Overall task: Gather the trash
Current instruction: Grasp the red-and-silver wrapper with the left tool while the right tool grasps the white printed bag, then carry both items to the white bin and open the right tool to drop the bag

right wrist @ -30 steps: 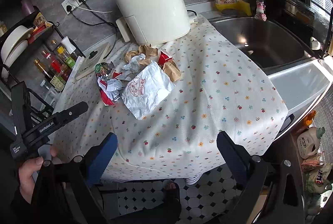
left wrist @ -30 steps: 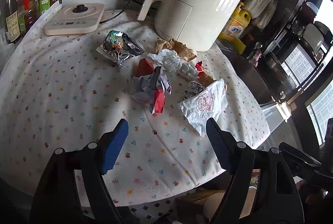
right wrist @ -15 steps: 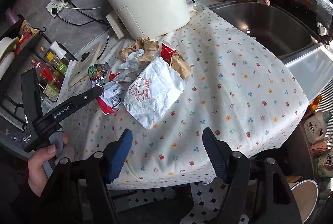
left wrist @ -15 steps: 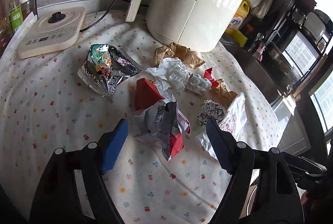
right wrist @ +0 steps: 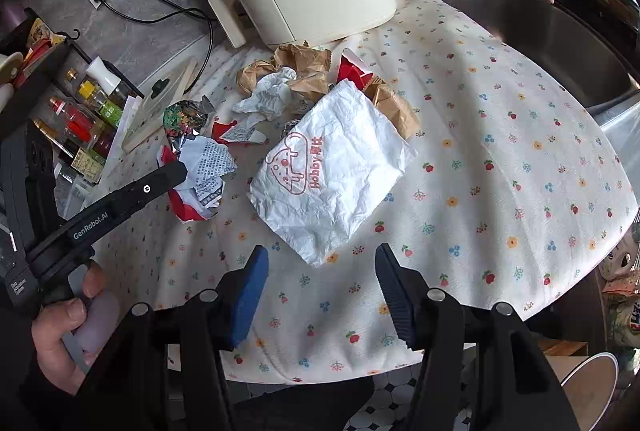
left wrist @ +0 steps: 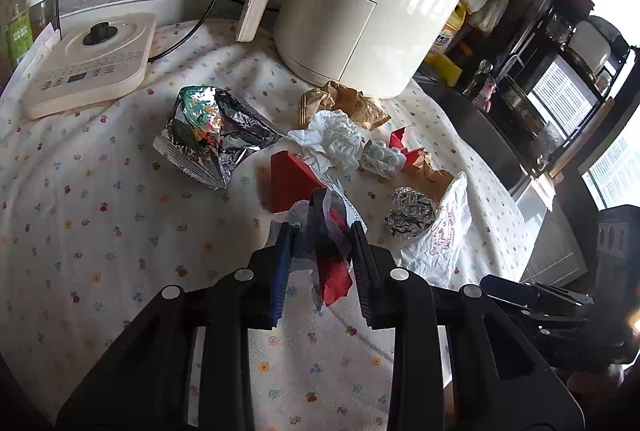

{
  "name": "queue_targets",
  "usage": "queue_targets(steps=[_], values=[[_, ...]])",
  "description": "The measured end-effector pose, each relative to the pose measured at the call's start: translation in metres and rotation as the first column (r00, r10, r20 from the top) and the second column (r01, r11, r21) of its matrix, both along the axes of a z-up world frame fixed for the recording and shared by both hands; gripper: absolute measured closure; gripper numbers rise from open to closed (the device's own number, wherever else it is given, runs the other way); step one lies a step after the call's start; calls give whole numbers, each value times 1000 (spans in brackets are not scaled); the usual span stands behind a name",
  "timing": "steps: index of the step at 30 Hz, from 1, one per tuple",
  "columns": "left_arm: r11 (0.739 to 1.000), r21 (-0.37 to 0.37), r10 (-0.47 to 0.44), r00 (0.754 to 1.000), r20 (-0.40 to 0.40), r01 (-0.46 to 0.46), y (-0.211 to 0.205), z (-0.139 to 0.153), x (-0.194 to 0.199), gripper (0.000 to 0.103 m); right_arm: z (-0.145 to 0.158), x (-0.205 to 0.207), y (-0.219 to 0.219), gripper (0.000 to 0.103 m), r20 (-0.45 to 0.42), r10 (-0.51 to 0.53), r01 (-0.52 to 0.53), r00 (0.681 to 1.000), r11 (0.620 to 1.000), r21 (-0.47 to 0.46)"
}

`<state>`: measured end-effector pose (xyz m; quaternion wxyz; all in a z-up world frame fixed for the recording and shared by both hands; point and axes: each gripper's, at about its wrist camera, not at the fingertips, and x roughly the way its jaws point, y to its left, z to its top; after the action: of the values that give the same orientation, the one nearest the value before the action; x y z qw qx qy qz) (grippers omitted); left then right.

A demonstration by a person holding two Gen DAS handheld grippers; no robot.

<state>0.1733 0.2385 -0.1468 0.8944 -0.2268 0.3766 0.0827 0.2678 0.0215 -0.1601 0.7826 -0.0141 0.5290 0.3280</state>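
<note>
Red-and-white crumpled wrapper (left wrist: 326, 251) lies at the near left of the trash pile on the floral-clothed surface (left wrist: 100, 211); the left gripper (left wrist: 320, 263) has just been closing, and its fingers (left wrist: 280, 267) now stand narrow on either side of the wrapper, pressing it; in the right wrist view the same wrapper (right wrist: 200, 187) sits at the tip of the left gripper (right wrist: 178, 171), whose handle a hand (right wrist: 68, 327) holds. Just right of it lies a white paper bag (right wrist: 332, 179) with red print; the right gripper (right wrist: 320, 271) hangs before the bag's near corner, its jaws about half open after closing partway, nothing between them. Behind the wrapper: a red carton piece (left wrist: 288, 183), a crumpled white tissue (left wrist: 336, 139), a foil ball (left wrist: 410, 213), brown paper (left wrist: 348, 103), and a foil snack bag (left wrist: 208, 131) to the left. Farther back a cream air fryer (left wrist: 372, 3) stands close against the pile; a cream scale-like base (left wrist: 88, 63) lies at the far left; a sink (right wrist: 540, 31) adjoins the surface on the right.
</note>
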Motion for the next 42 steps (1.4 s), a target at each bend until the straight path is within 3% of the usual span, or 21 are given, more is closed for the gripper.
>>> queue_targets(steps=[8,10,14,17,30,37,42], values=[[993,14,122,992,-20,-121,26,3,-42,74,-13,-1,25,50,156,48,-27,987,991,-134],[987,25,157,987,-15,-157,30,7,-55,74,-22,1,26,70,143,51,-28,988,987,-157],[971,19,240,971,-12,-240,33,9,-85,74,-19,-4,25,91,176,74,-47,982,987,-151],[958,17,286,958,-20,-285,31,7,-103,74,-18,-5,25,100,174,83,-58,981,988,-145],[932,31,360,933,14,-360,-9,26,-132,74,21,-21,-2,100,204,157,-152,966,988,-40],[937,28,348,937,33,-348,-45,32,-129,74,33,-29,-38,101,208,159,-164,965,986,6],[955,25,293,955,31,-294,-80,31,-113,74,40,-30,-77,101,217,132,-141,967,990,28]])
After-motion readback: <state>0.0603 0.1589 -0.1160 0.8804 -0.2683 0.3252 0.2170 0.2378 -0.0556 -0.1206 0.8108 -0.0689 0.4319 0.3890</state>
